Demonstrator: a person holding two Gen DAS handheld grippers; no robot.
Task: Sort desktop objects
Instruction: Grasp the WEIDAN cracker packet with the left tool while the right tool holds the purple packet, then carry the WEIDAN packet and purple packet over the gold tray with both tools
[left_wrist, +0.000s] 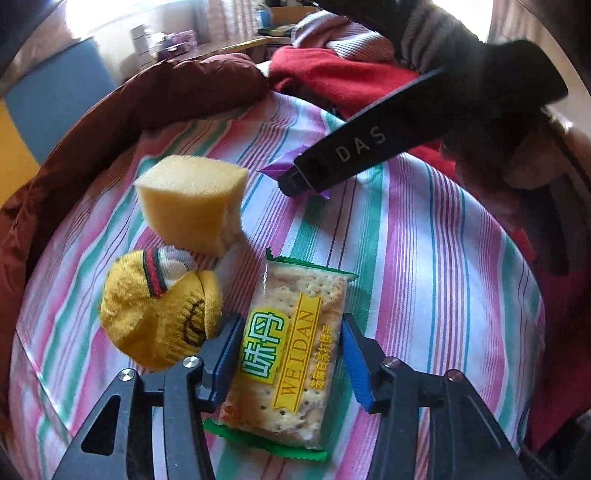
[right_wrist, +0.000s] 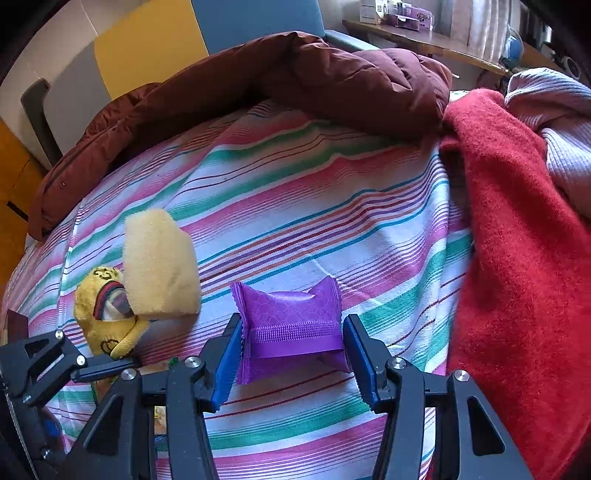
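Note:
A clear cracker packet (left_wrist: 291, 350) with a yellow-green label lies on the striped cloth (left_wrist: 424, 258). My left gripper (left_wrist: 291, 347) straddles it, open, its blue pads (left_wrist: 229, 350) close beside the packet's long edges. A purple snack packet (right_wrist: 291, 325) sits between my right gripper's (right_wrist: 291, 350) pads, which are shut on it so that its corners flare up. From the left wrist view the right gripper (left_wrist: 299, 181) shows as a black finger over the purple packet (left_wrist: 280, 166). A yellow sponge (left_wrist: 192, 203) and a yellow sock ball (left_wrist: 159, 314) lie left of the crackers.
A maroon padded jacket (right_wrist: 295, 85) curls along the cloth's far edge. A red woollen garment (right_wrist: 517, 240) and a lilac ribbed one (right_wrist: 554, 122) are piled on the right. A desk with boxes (right_wrist: 406, 22) stands behind. The person's dark-gloved hand (left_wrist: 498, 74) holds the right gripper.

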